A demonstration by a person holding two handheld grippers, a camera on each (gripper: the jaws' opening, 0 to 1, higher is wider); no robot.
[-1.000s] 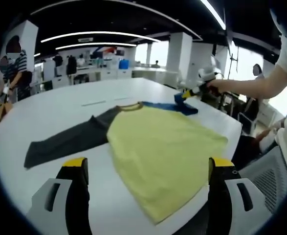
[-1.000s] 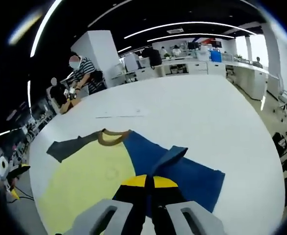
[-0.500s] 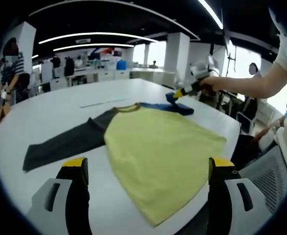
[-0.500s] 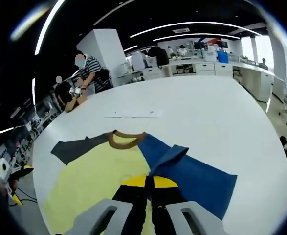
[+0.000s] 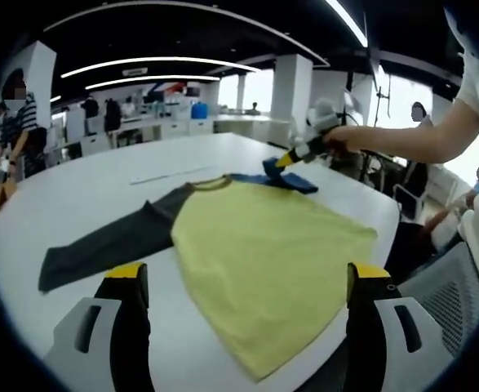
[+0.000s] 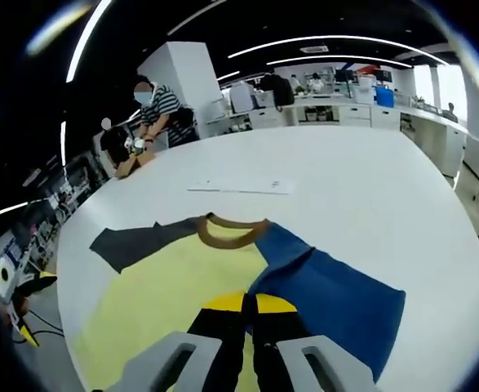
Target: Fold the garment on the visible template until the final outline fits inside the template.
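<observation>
Desk (image 5: pixel 100 184) comes first: a big white rounded surface in an open office, carrying the whole garment (image 5: pixel 263 245). That garment is a long-sleeved shirt lying flat near the desk's edge, its broad body pale yellow, with a brown collar band (image 6: pixel 232 233) at the neck. One sleeve is dark grey (image 5: pixel 108 245) and stretches out straight and flat away from the body across the white surface. The other sleeve is blue (image 6: pixel 333 306); in the right gripper view it spreads wide beside the yellow body, and its fabric rises in a raised fold toward the jaws. Beyond the collar a thin pale strip (image 6: pixel 243 186) lies on the desk, well apart from the shirt; what it is cannot be told.

In the left gripper view the left gripper (image 5: pixel 243 294) hangs over the near hem of the yellow body, its two yellow-tipped jaws spread wide apart with nothing between them. The right gripper (image 6: pixel 243 306) has its jaws pressed together, pinching the blue sleeve. From the left gripper view it sits at the far side of the shirt, held in a person's hand (image 5: pixel 341 139), with the blue cloth bunched and lifted at its tip.

A person in a striped top (image 6: pixel 161 106) stands past the desk's far edge.
</observation>
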